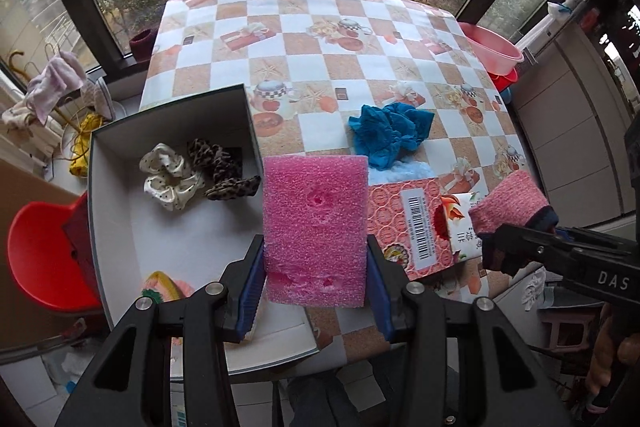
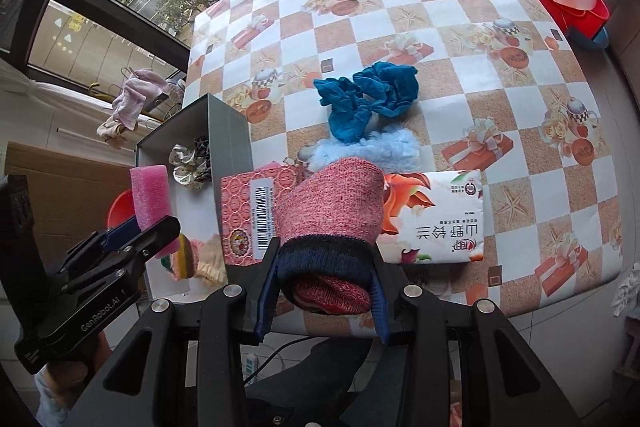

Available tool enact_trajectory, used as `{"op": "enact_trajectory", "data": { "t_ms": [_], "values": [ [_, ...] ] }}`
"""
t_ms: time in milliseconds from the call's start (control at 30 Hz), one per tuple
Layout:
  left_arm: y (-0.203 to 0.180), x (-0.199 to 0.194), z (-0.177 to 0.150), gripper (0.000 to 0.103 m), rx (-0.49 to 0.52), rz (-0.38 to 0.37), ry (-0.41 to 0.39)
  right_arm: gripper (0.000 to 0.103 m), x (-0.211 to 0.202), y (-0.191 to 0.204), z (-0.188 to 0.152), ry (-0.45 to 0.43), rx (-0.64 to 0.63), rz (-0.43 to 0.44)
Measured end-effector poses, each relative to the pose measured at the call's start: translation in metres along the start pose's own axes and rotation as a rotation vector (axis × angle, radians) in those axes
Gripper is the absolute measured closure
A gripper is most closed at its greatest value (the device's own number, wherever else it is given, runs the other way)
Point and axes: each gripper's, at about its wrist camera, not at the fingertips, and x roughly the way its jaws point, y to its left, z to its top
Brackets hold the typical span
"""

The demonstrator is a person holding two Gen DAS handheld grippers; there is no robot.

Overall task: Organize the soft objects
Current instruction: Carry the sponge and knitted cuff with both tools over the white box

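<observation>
While the left gripper (image 1: 316,291) clamps a pink sponge (image 1: 316,227) and the right gripper's (image 2: 320,291) fingers clench a rolled sock (image 2: 332,223), each should release low inside the box (image 1: 172,235), clear of its wall.

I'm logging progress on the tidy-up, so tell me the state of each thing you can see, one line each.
left gripper: shut on pink sponge, above the box edge
right gripper: shut on rolled pink sock
box: open, holding scrunchies
blue scrunchie: loose on table
tissue pack: flat on table
</observation>
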Motion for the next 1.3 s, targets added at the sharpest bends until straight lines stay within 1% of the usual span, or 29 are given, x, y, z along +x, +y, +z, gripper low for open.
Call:
{"op": "enact_trajectory", "data": {
  "t_ms": [367, 667, 867, 1033, 1167, 1300],
  "values": [
    [0.066, -0.004, -0.024, 0.053, -0.172, 0.039, -0.003, 0.063, 0.019, 0.067, 0.003, 0.044, -0.154, 0.01],
    [0.102, -0.004, -0.039, 0.053, -0.267, 0.068, -0.001, 0.062, 0.04, 0.118, 0.004, 0.094, -0.289, 0.011],
    [0.117, -0.002, -0.045, 0.053, -0.312, 0.077, 0.005, 0.062, 0.059, 0.148, 0.003, 0.134, -0.362, 0.014],
    [0.126, -0.001, -0.047, 0.053, -0.329, 0.087, 0.007, 0.062, 0.071, 0.169, 0.001, 0.16, -0.417, 0.018],
    [0.13, 0.001, -0.047, 0.053, -0.334, 0.094, 0.012, 0.062, 0.075, 0.177, -0.001, 0.173, -0.44, 0.018],
    [0.131, 0.004, -0.045, 0.053, -0.335, 0.098, 0.019, 0.062, 0.08, 0.178, 0.0, 0.186, -0.437, 0.015]
  ]
}}
